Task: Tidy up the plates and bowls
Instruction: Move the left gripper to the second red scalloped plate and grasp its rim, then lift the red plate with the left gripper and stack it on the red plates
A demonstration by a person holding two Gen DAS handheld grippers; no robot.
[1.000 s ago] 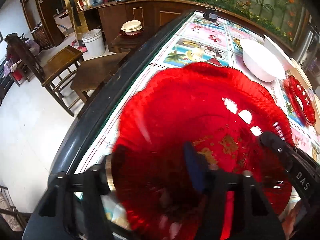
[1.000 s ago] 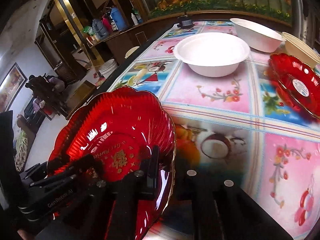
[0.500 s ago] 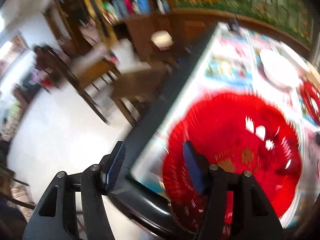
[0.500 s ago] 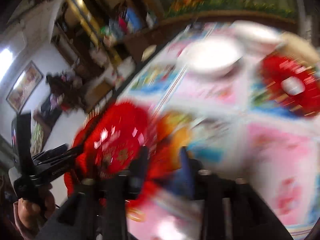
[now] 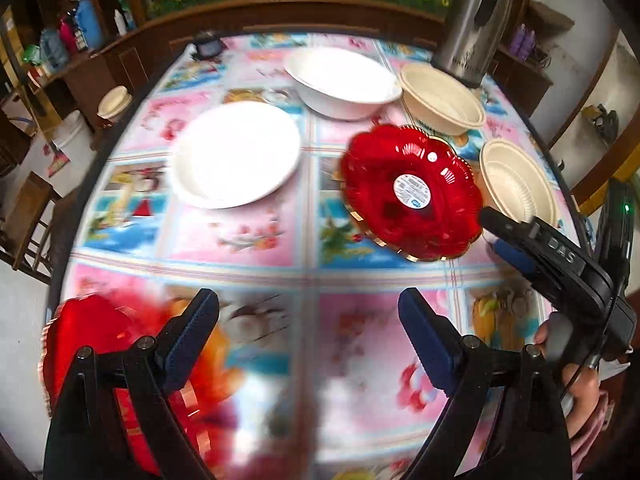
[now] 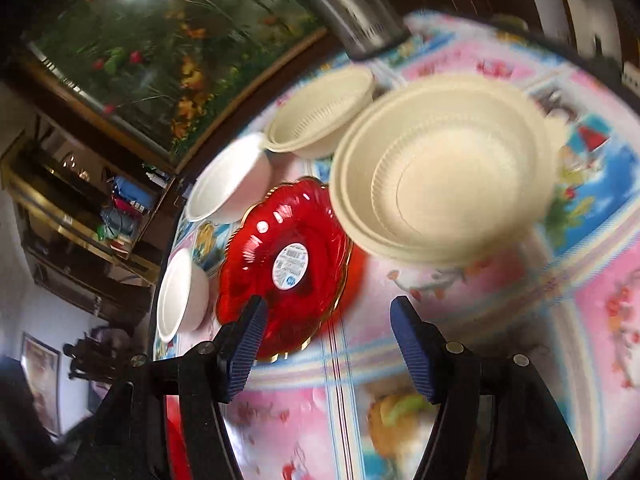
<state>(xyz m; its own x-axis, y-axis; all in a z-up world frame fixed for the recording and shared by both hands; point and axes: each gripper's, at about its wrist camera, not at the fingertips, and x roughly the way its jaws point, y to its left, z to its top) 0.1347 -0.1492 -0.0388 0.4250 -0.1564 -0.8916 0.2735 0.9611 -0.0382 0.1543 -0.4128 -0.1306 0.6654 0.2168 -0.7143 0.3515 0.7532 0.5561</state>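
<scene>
A red scalloped plate (image 5: 100, 344) lies blurred at the table's near left edge, just left of my left gripper (image 5: 304, 312). That gripper's jaws are opening and nothing is between them. A second red plate (image 5: 412, 192) (image 6: 288, 268) with a round white sticker rests mid-table. My right gripper (image 6: 326, 320) hovers just in front of it. Its jaws are opening too, with only tablecloth between them. It also shows at the right (image 5: 496, 236) in the left wrist view. Two white bowls (image 5: 236, 156) (image 5: 340, 76) and two cream bowls (image 5: 440, 100) (image 6: 440, 184) stand around.
A steel kettle (image 5: 472, 20) stands at the table's far edge behind the cream bowls. A small dark device (image 5: 208, 46) sits at the far left edge. Wooden chairs (image 5: 24, 216) and a white bucket (image 5: 74, 136) are on the floor to the left. A hand (image 5: 580, 392) holds the right gripper's handle.
Both grippers have let go of the red plate, which now lies at the near left edge. Both have swung right over the table toward the other dishes, with jaws wider apart.
</scene>
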